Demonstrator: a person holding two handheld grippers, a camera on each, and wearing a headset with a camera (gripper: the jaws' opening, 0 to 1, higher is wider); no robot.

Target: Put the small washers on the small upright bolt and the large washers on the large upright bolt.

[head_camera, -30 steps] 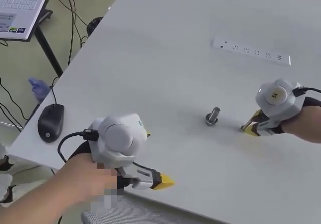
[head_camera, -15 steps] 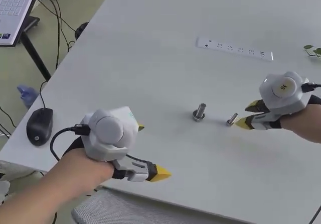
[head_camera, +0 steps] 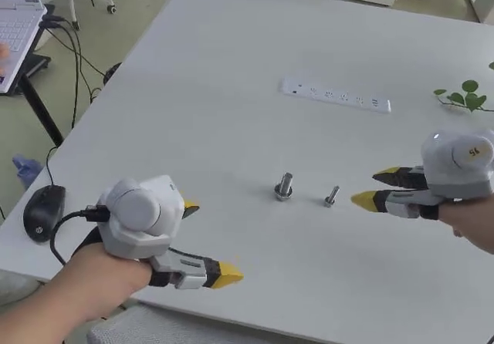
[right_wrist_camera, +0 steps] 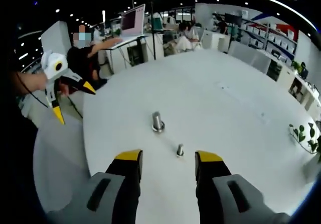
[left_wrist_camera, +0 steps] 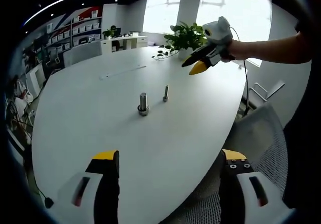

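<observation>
Currently, reading the head view left to right: a black mouse [head_camera: 44,213] sits at the left edge of the white table [head_camera: 231,74]. The left gripper [head_camera: 207,240] is in the lower left of the frame, jaws spread wide with nothing between them, hovering over the near table edge. At centre frame stands the large upright bolt [head_camera: 284,186], with a wider collar at its base; cannot tell whether that is its head or a seated washer. Just to its right, not touching, stands the small upright bolt [head_camera: 331,197]. A power strip [head_camera: 336,96] lies above both, well apart. The right gripper [head_camera: 373,188] is at the right edge, jaws parted and empty, tips aimed toward the small upright bolt, near but not touching. In the right gripper view that bolt sits just ahead of the gap between the jaws. Judgement: washers will be thin, stiff, light steel rings, slick and flat on the table. They are best pinched across the outer rim, or tipped on edge first, hole left free. The bolts probably stand loose, so lower each washer straight down.
</observation>
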